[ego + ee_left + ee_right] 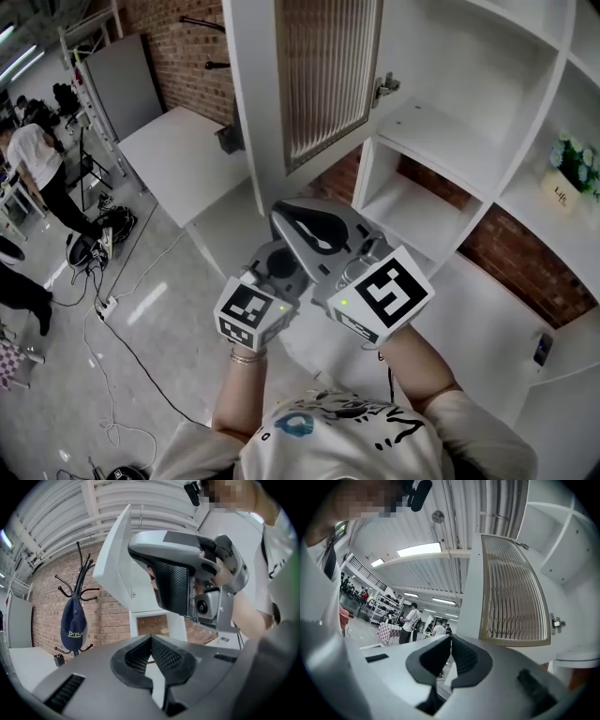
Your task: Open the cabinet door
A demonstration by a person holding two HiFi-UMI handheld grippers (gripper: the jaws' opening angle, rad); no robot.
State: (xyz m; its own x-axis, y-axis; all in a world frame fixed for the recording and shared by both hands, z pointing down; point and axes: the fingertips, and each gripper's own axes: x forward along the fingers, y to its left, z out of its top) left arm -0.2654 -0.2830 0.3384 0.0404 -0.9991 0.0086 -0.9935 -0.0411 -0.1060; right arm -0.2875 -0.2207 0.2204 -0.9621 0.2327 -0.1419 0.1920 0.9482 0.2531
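Note:
The white cabinet door with a ribbed glass panel stands swung open from the shelf unit. It also shows in the right gripper view, where the door rises just right of the jaws. Both grippers are held close in front of the person's chest, below the door's lower edge and apart from it. My right gripper is shut with nothing in it. My left gripper sits just beneath and behind it, also shut and empty. The left gripper view shows the right gripper's body directly ahead.
A door hinge sits on the cabinet frame. A small potted plant stands on a right-hand shelf. A white table lies left of the cabinet. People and floor cables are at far left. A coat rack with a cap stands by the brick wall.

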